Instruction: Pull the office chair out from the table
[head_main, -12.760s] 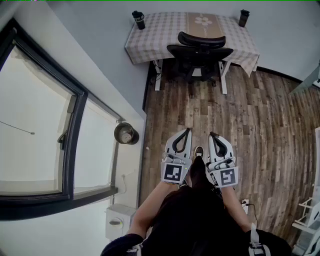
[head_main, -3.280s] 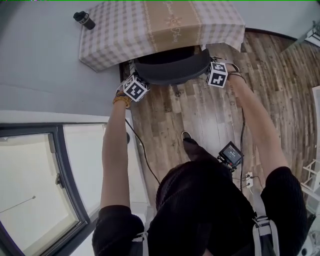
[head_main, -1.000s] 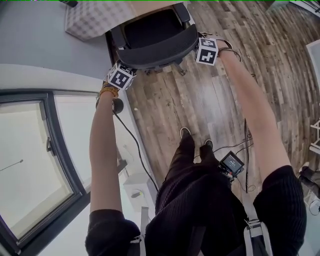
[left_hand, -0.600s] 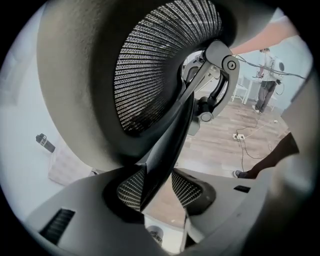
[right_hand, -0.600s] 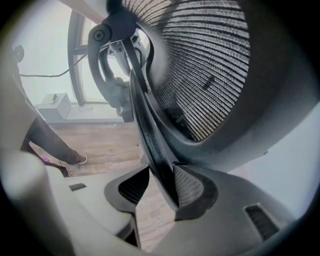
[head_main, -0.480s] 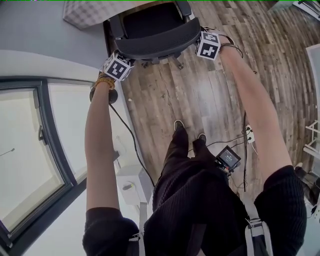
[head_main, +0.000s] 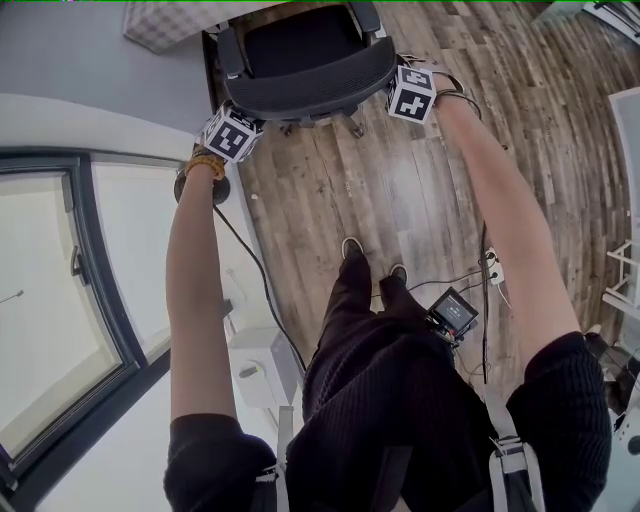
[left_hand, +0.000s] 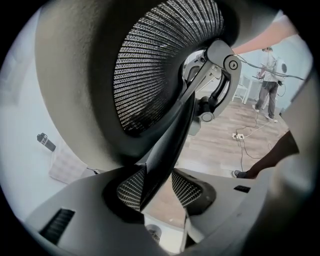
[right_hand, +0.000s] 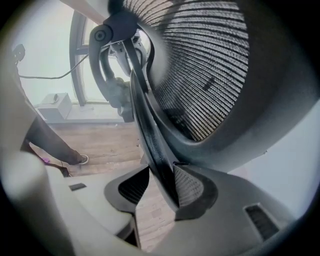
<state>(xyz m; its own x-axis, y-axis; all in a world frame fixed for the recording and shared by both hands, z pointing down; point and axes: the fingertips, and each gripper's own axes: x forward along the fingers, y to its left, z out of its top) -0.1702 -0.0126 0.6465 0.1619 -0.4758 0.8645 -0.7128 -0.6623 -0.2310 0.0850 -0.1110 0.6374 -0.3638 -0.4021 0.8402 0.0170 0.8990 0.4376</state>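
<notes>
Since a few seconds back the office chair has rolled out from under the counter, whose checked cloth now shows only at the upper left; the seat faces the top of the frame; the curved backrest's long axis runs left to right, rising rightward, above the wooden plank floor; the left gripper and right gripper sit at its two ends. Left gripper view: the ribbed jaws of the left gripper are clenched on the smooth black rim of the mesh backrest. Right gripper view: the right gripper likewise clamps the rim.
</notes>
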